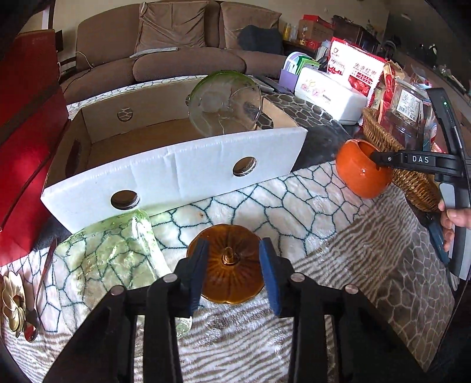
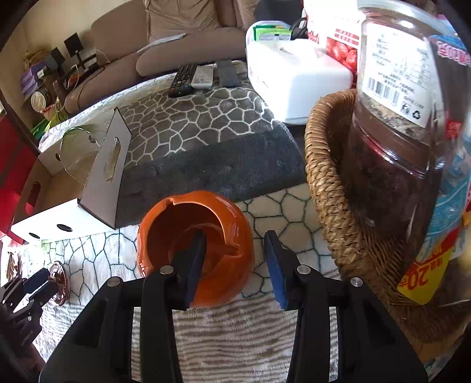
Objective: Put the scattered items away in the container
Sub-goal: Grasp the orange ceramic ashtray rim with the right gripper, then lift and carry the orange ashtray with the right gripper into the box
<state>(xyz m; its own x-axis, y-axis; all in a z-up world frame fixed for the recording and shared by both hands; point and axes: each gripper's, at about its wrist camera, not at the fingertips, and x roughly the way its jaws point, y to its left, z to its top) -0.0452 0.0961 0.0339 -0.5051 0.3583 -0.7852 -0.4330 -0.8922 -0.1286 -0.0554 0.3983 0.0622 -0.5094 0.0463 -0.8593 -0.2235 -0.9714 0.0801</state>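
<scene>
- One cardboard box (image 1: 176, 171)
- Two green glass dishes: one (image 1: 225, 103) inside the box, one (image 1: 112, 253) before it
- One amber lid (image 1: 232, 265)
- One orange pot (image 2: 194, 244)
- Three remotes (image 2: 203, 77) beyond the box

Brown sofa (image 1: 176, 53) along the far side, two loose back cushions (image 1: 173, 25), a white strip of paper (image 1: 153, 51) on the seat. Dark cushion (image 1: 260, 39) at its right end. Cream wall (image 1: 88, 8) behind. Left of the sofa: low shelf (image 2: 59, 73) with small black speakers (image 2: 72, 44), cables, a round tin; details blurry there, can't tell more. Far right: stacked cardboard boxes (image 1: 315, 28) and clutter on a dark cabinet. Red panel (image 1: 26, 117) at the left edge, possibly a box. Worktop covered by a fleece blanket (image 1: 294, 206), white/grey with a cracked-stone pattern. Strong daylight on its near part, far side in shade.
</scene>
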